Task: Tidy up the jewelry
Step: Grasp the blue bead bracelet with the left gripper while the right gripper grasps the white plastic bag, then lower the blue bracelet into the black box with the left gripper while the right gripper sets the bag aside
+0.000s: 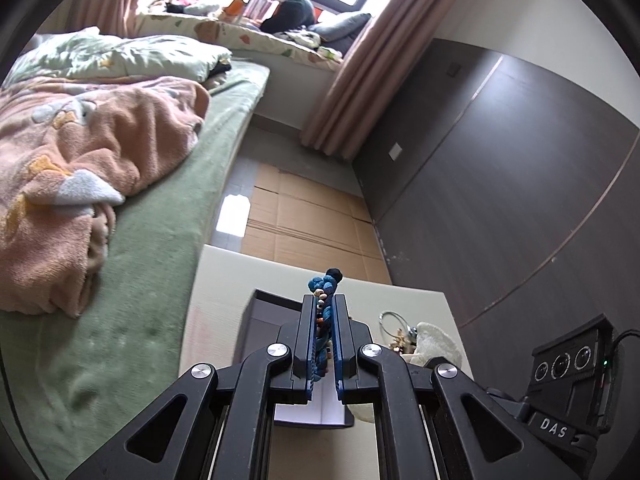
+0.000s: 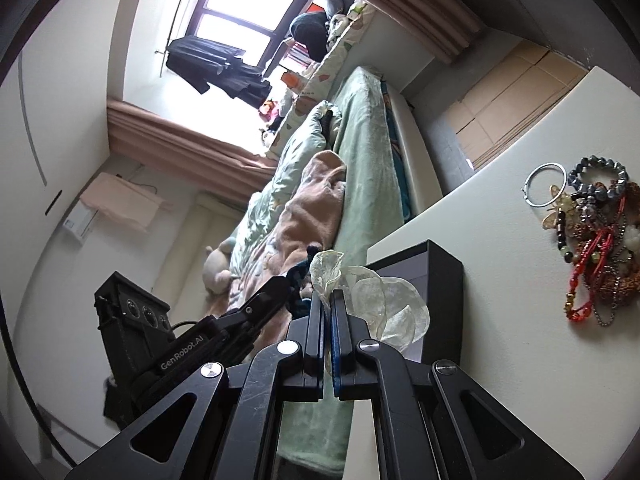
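Note:
My left gripper (image 1: 324, 300) is shut on a blue braided bracelet (image 1: 326, 280) with small beads, held above a black box (image 1: 260, 312) on the cream table (image 1: 224, 280). My right gripper (image 2: 329, 296) is shut on a pale shell-disc necklace (image 2: 376, 300), held above the same black box (image 2: 440, 280). The left gripper (image 2: 276, 288) shows to its left with the blue bracelet (image 2: 300, 276). A pile of jewelry (image 2: 596, 248) lies on the table, with a silver bangle (image 2: 544, 184) and a dark bead bracelet (image 2: 600, 176).
A bed (image 1: 152, 280) with a green sheet and a pink blanket (image 1: 80, 184) stands beside the table. Cardboard (image 1: 312, 216) covers the floor beyond. A dark wardrobe wall (image 1: 500, 184) is at the right. A silver bangle (image 1: 394, 320) and white cloth (image 1: 436, 344) lie on the table.

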{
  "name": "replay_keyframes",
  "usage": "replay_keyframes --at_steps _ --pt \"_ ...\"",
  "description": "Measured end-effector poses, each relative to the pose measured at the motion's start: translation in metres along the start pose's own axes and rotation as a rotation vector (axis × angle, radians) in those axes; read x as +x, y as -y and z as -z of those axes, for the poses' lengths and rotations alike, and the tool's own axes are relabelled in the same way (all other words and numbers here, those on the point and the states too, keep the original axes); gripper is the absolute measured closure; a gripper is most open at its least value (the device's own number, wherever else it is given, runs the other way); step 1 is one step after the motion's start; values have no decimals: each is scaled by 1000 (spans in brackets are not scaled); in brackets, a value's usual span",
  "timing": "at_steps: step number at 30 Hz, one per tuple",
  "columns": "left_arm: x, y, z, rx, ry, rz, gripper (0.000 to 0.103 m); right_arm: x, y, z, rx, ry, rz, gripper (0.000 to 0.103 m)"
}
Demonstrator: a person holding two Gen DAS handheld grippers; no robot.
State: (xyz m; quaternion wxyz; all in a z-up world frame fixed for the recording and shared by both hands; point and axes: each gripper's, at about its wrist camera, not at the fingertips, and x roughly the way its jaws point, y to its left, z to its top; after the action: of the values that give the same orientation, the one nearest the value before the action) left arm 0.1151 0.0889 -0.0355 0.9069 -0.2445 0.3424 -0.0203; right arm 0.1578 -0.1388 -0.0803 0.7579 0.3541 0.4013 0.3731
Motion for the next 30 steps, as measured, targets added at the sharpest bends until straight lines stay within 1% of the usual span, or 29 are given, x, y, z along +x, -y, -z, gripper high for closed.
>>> replay_keyframes --at_steps 3,4,5,6,7,8,9,11,14,17,18,20,22,23,24,25,26,27,30 --pt "0 -6 -3 -13 9 -10 96 16 -2 2 -3 -20 -16 98" --pt "1 -6 -3 -14 9 -13 96 22 -4 2 -14 -30 -10 98" --pt "1 -8 -4 -14 7 -13 96 27 -6 2 -38 -44 18 97" --pt "3 -7 -3 -14 4 -13 96 32 -10 3 -59 -71 49 81" --pt "5 -7 -3 -15 -3 -9 96 39 -10 4 -64 -108 67 49" --pt "6 -6 -2 -15 -10 -4 96 40 -9 5 -61 -117 70 38" --pt "9 -4 -1 -9 -22 -1 96 36 -8 6 -63 -99 86 31" --pt "11 0 2 1 -35 0 96 26 -9 6 -71 -78 124 31" --pt "15 5 6 7 -59 13 96 6 -4 1 -54 -49 150 31" --pt "21 6 10 -12 -87 29 96 -18 4 -3 -46 -16 197 29" --pt "23 6 10 -21 -97 25 95 -26 7 -4 -36 -6 204 29" --pt "28 4 11 -24 -128 -13 92 -36 14 -9 -14 11 214 29" --pt "34 -1 14 -45 -163 -51 78 -50 21 -11 0 26 226 29" --pt "35 -4 16 -61 -169 -59 59 -56 23 -11 3 33 230 29" --pt "34 -5 17 -71 -165 -65 49 -65 25 -12 4 43 233 29" --pt "31 -4 17 -69 -150 -71 35 -72 26 -13 4 54 235 29" --pt "28 -1 17 -61 -135 -75 29 -77 26 -16 3 68 240 29" --pt "24 3 17 -44 -113 -82 26 -84 27 -17 1 82 248 29" --pt "18 13 18 -13 -86 -85 23 -108 35 -19 6 119 286 29"
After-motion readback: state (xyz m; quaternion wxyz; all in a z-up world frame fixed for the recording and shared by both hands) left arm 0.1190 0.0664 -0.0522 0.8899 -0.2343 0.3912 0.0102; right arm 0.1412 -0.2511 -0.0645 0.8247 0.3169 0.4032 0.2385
